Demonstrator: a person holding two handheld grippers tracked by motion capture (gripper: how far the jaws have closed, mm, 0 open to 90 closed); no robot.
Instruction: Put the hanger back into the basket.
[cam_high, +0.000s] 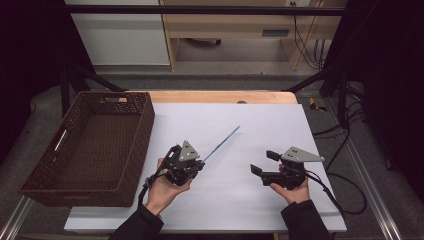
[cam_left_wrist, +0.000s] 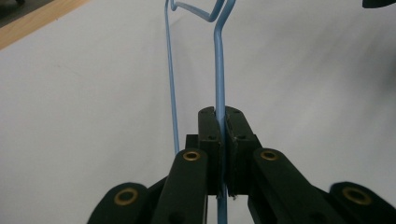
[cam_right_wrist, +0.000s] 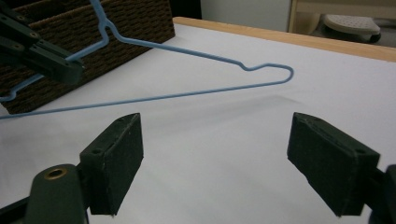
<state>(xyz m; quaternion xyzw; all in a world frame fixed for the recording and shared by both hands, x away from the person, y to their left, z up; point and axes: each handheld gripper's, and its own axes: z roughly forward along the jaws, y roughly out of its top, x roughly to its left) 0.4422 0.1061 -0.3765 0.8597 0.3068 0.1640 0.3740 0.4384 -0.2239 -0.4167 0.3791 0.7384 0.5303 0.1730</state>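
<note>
Blue wire hanger (cam_right_wrist: 187, 74) (hook cropped) clamped in left gripper (cam_left_wrist: 220, 135); right gripper (cam_right_wrist: 215, 163) agape.

The left tool (cam_high: 192, 162) sits in the left hand (cam_high: 165, 190) at near centre, raised off the bench and angled toward the far right, its jaws clamped tight together on a thin blue wire. The right tool (cam_high: 260, 162), gripped in the right hand (cam_high: 295, 190) at near right, points left with its jaws spread wide apart and nothing between them.
</note>
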